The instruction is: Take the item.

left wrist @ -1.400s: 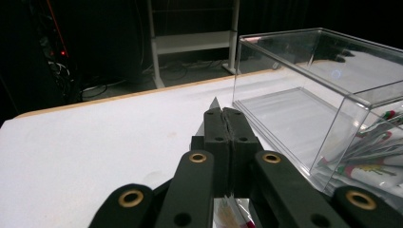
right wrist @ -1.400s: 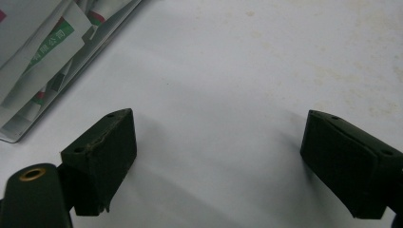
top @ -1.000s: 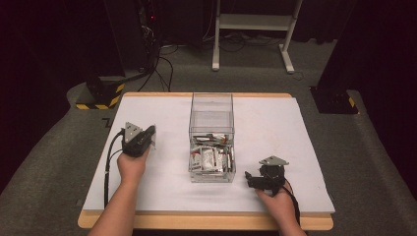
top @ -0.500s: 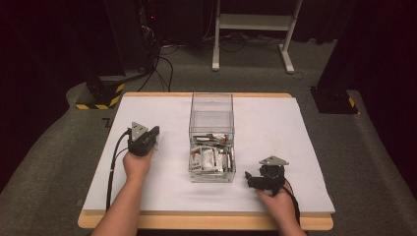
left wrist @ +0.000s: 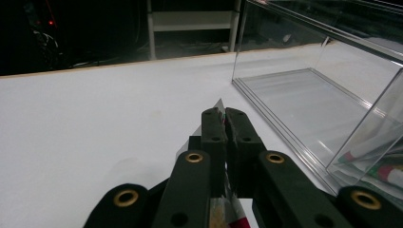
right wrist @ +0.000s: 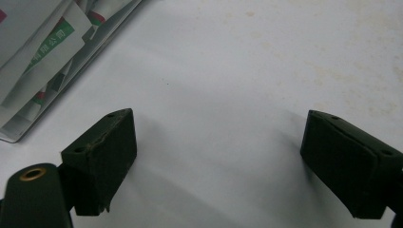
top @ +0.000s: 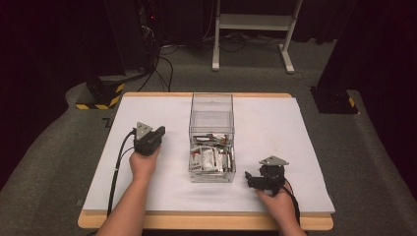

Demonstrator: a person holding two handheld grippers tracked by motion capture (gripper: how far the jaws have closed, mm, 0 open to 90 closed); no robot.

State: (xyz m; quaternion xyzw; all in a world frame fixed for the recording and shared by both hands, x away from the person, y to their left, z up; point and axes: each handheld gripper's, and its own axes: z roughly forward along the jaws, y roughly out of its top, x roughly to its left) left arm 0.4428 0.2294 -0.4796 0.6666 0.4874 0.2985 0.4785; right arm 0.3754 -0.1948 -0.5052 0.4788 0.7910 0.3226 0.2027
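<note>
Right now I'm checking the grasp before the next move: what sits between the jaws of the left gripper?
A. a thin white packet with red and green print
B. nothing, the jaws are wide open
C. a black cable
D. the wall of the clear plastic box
A: in the left gripper view the left gripper is shut on the thin white packet, beside the clear plastic box.

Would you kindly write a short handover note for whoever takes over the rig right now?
Left gripper: shut on one packet, held over the white table left of the clear box.
Right gripper: open, holding nothing, resting low on the table right of the box.
Remaining packets lie in the box's near end; its far end is bare.
Done: one packet lifted out. Left: probably set it down, then fetch the others.
</note>
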